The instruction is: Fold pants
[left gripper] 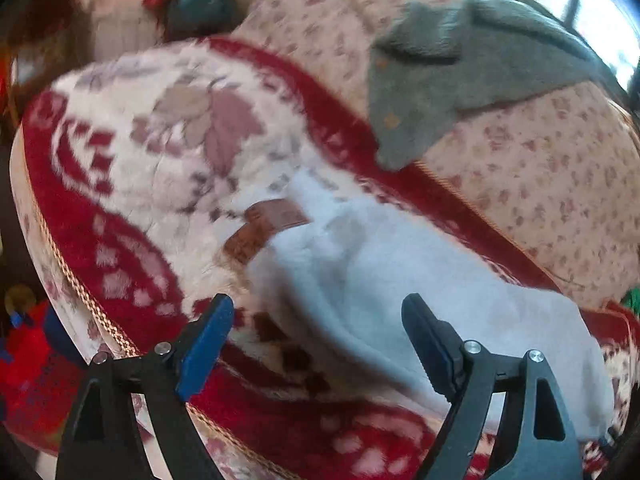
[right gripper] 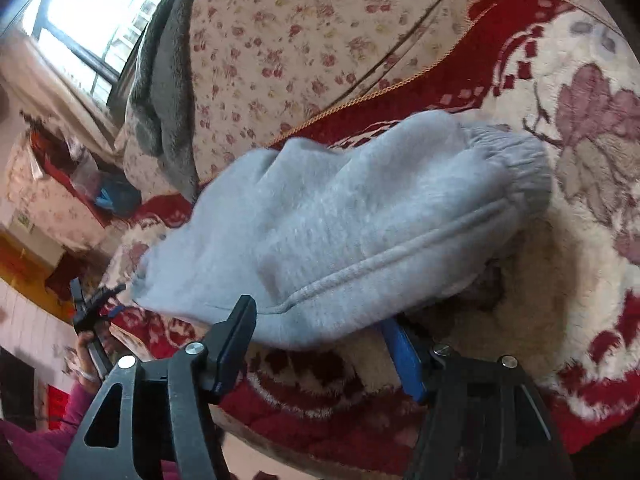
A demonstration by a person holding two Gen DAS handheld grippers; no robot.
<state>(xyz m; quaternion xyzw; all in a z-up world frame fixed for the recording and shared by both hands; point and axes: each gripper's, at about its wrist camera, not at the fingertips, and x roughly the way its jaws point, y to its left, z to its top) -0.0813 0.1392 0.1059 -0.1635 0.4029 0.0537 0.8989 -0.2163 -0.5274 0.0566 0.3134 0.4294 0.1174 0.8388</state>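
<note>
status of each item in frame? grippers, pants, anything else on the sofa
Left gripper: open, holding nothing, above the pants' edge.
Right gripper: open, fingers either side of the pants' seam edge, not clamped.
Pants: light grey, bunched in a heap on the blanket, not flat.
Blanket: red and white, spread over the sofa seat.
Grey garment: draped over the sofa back.

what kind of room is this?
Likely a home living room: a floral-covered sofa with a red patterned blanket on the seat, the grey pants lying on it, and a window behind.
</note>
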